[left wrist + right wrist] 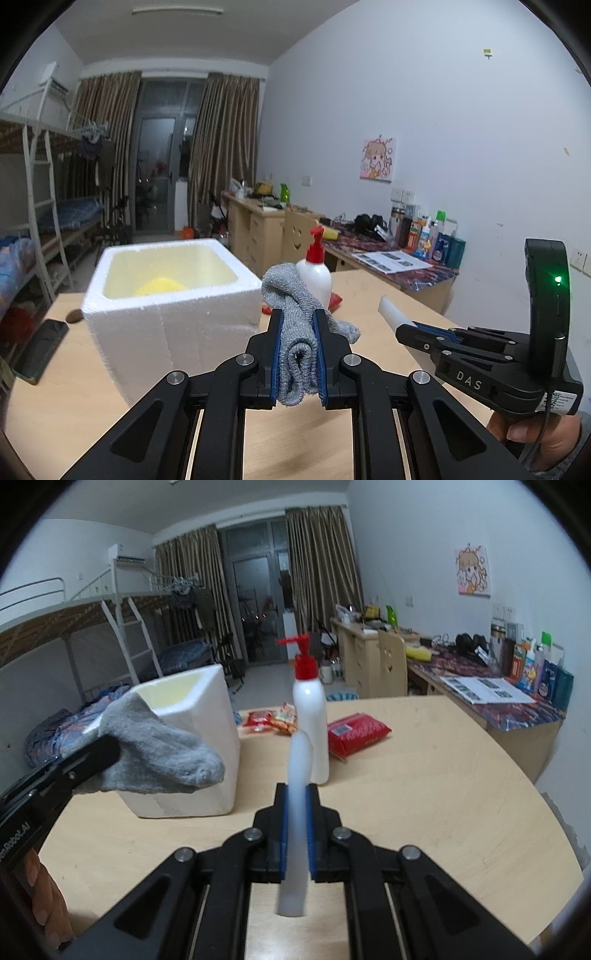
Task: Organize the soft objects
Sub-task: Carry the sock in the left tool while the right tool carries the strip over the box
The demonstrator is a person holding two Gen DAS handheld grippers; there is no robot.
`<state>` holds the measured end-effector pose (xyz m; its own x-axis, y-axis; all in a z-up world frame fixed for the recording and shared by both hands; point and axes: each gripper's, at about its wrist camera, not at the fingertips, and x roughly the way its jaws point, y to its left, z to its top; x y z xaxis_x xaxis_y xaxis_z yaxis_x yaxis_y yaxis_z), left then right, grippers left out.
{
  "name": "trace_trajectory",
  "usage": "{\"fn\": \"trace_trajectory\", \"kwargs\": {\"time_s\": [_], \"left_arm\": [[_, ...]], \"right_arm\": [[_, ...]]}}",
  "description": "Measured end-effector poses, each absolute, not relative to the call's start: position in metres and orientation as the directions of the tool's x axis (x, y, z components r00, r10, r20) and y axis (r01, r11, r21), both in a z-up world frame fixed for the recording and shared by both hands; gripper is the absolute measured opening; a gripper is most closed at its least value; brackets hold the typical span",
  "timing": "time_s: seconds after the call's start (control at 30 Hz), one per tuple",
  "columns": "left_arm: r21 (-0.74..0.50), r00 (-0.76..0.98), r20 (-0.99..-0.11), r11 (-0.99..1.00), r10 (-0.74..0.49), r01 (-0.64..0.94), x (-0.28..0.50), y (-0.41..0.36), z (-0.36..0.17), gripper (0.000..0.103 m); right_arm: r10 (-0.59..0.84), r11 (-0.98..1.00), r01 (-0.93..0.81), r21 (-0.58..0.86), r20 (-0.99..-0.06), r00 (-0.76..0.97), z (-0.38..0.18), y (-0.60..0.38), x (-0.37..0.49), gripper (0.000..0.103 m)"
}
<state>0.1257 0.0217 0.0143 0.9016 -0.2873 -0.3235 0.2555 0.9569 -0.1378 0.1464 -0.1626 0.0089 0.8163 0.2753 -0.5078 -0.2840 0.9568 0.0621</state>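
Observation:
My left gripper [298, 321] is shut on a folded grey sock [299, 332] and holds it above the wooden table, just right of the white foam box [166, 317]. The sock also shows in the right wrist view [159, 753], in front of the box [207, 746]. A yellow soft object [160, 286] lies inside the box. My right gripper [295, 790] is shut on a flat white soft piece [297, 812], held above the table; it shows in the left wrist view [393, 314] right of the sock.
A white pump bottle with a red top [310, 720] stands mid-table behind the grippers. Red snack packets [356, 733] lie beyond it. A dark phone [40, 349] lies at the table's left edge. A cluttered desk [498, 698] stands to the right.

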Motion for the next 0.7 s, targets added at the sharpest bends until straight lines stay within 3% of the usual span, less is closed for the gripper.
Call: {"fn": "trace_trajectory", "kwargs": {"time_s": [0.7], "left_arm": [[-0.019, 0.970, -0.218, 0.995, -0.103, 0.101, 0.040, 0.017, 0.056, 0.016]], "right_arm": [[0.442, 0.892, -0.445, 0.077, -0.344, 0.828, 0.041, -0.164, 0.097, 0.011]]}}
